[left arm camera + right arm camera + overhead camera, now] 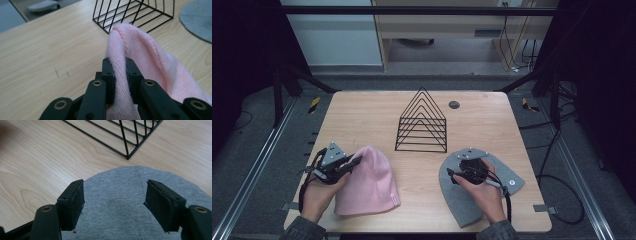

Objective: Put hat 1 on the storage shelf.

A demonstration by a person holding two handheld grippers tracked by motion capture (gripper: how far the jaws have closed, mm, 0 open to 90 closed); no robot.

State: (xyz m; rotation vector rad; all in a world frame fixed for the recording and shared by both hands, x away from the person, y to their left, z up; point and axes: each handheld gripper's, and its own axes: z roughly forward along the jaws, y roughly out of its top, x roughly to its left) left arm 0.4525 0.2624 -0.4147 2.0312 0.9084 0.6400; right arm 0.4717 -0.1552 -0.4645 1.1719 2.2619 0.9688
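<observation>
The pink beanie [140, 57] lies near the tabletop's [362, 115] front edge, left of and nearer than the black wire rack [422, 122]; its near part is hidden behind the left hand-held gripper [120, 72], whose jaws pinch a raised fold of the knit. The grey beanie [117, 195] lies right of the rack, its brim overhanging the front edge and partly covered by the person's hand. The right hand-held gripper [113, 202] hovers over it, jaws wide apart with nothing between them. Bare wood lies open between rack and both hats.
</observation>
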